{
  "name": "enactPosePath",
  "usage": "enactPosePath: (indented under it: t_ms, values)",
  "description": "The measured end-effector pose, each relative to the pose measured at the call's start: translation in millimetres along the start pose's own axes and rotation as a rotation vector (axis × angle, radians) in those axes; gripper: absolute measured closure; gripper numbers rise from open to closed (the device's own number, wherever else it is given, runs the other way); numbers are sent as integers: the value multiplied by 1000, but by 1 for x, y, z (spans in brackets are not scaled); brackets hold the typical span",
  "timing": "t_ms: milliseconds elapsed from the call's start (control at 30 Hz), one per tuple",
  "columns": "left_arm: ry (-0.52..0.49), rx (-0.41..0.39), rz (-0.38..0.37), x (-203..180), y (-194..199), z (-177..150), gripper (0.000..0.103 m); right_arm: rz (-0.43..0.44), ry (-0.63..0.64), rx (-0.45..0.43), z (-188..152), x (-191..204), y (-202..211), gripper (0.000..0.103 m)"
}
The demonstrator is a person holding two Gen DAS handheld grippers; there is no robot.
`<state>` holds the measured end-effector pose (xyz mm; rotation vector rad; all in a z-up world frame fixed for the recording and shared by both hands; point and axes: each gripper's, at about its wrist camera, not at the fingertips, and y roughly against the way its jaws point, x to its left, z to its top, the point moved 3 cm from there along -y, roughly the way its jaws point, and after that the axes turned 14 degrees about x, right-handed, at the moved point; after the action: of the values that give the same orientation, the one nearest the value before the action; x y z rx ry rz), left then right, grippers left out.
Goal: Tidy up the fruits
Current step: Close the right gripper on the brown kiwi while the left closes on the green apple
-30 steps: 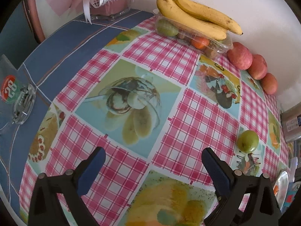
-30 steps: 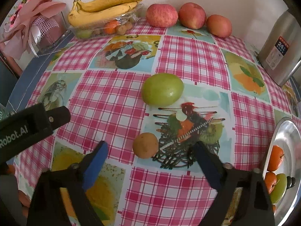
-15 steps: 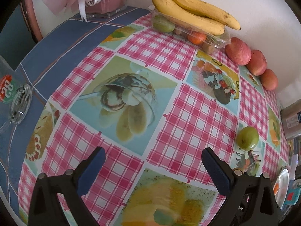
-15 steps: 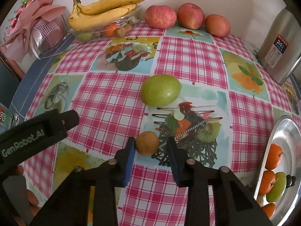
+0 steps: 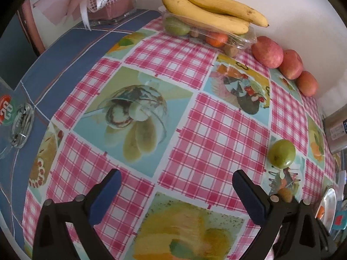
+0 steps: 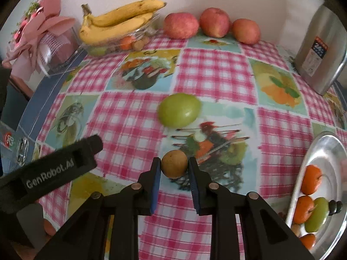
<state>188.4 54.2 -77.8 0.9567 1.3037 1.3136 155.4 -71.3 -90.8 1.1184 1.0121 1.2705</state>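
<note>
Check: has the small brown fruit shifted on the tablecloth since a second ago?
No. The small brown fruit sits at the same edge of the printed fruit-salad panel; the right gripper has just closed on it.

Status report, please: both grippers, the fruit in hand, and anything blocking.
Right gripper just closed, fingers pressing small brown fruit. Left gripper open, empty. Green fruit beyond, apart. Metal plate at right; nothing between.

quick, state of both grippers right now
Left gripper: open, holding nothing, above the checked tablecloth.
Right gripper: jaws have just closed, shut on the small round brown fruit.
</note>
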Motion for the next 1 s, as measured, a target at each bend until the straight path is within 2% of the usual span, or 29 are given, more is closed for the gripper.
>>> enactPosePath:
  t_ms: [300, 600, 867, 1000]
  values:
    - [-82, -7, -56, -31, -1, -1, 2, -27, -145, -44, 5, -61, 25, 77]
    - [-164, -52, -147, -67, 1, -3, 16, 15, -226, -71, 7, -88, 38, 77]
    - [-272, -127, -133, -92, -4, -10, 18, 58, -271, -76, 6, -101, 40, 77]
    - [-311, -160, -116, -101, -4, -8, 24, 67, -286, -74, 4, -105, 40, 77]
